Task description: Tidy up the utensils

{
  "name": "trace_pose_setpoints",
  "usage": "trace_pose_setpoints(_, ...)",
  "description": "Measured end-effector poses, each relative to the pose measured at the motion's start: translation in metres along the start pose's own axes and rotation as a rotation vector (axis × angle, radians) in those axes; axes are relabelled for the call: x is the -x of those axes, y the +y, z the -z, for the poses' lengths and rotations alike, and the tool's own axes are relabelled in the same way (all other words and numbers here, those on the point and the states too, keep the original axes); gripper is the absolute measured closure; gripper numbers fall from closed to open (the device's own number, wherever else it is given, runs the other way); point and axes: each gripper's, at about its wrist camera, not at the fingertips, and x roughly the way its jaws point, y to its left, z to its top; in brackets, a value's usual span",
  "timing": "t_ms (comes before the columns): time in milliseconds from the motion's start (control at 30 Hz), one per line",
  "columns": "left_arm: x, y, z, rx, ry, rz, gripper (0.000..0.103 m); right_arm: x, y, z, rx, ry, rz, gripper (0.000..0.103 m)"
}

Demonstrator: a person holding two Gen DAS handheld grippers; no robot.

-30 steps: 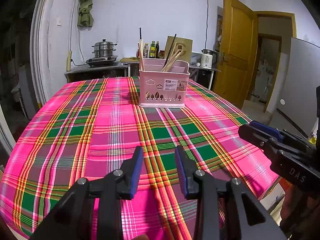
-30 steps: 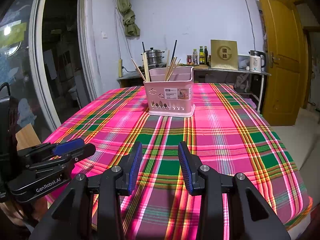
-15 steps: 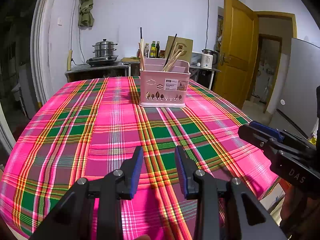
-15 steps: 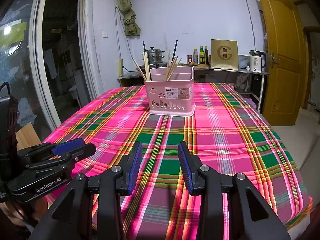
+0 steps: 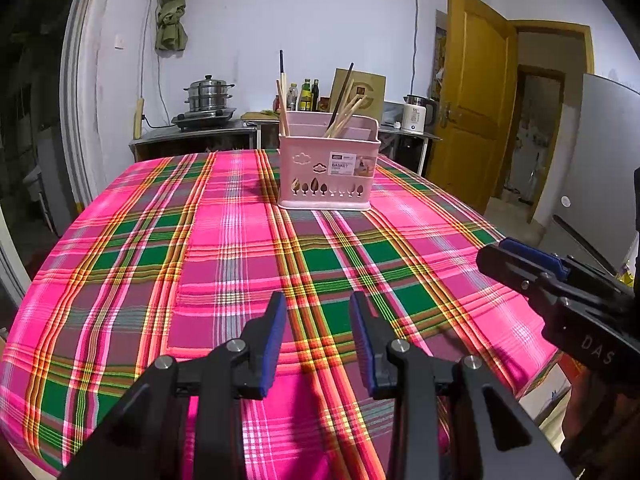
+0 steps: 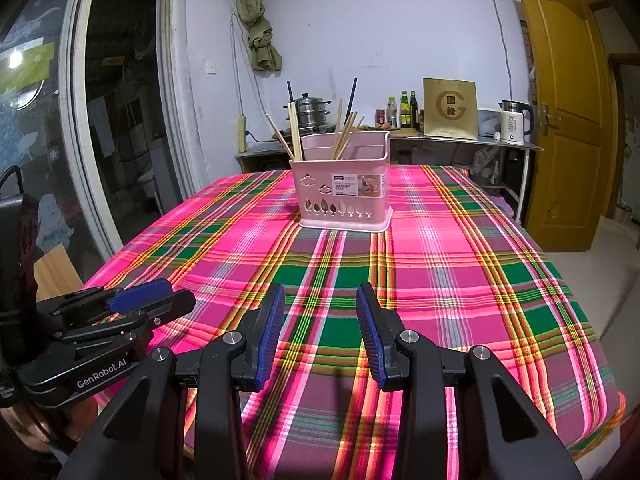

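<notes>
Left claw (image 5: 318, 308): released, nothing between its blue pads, over the near edge of the desk (image 5: 120, 272).
Right claw (image 6: 320, 300): released, empty, beside the left one at the near edge.
Pink basket (image 5: 328, 174): upright near the far edge.
Chopsticks (image 5: 344, 114): standing in the basket.

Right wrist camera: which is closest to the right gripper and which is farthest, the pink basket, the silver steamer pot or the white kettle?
Counting from the right gripper:
1. Pink plastic utensil basket, holding wooden chopsticks, on the plaid tablecloth straight ahead.
2 and 3. Stacked silver steamer pot, back left, and white electric kettle, back right. Both sit on the counter along the far wall, too close to call.
</notes>
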Motion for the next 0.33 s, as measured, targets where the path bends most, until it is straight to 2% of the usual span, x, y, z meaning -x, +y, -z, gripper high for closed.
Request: trace_pose_setpoints(333,-0.0013,0.0009,0.0003,0.003,-0.009,-0.015,0.069,-0.0001,0.0008,0.0017,0.001,0.002,-0.001,0.065)
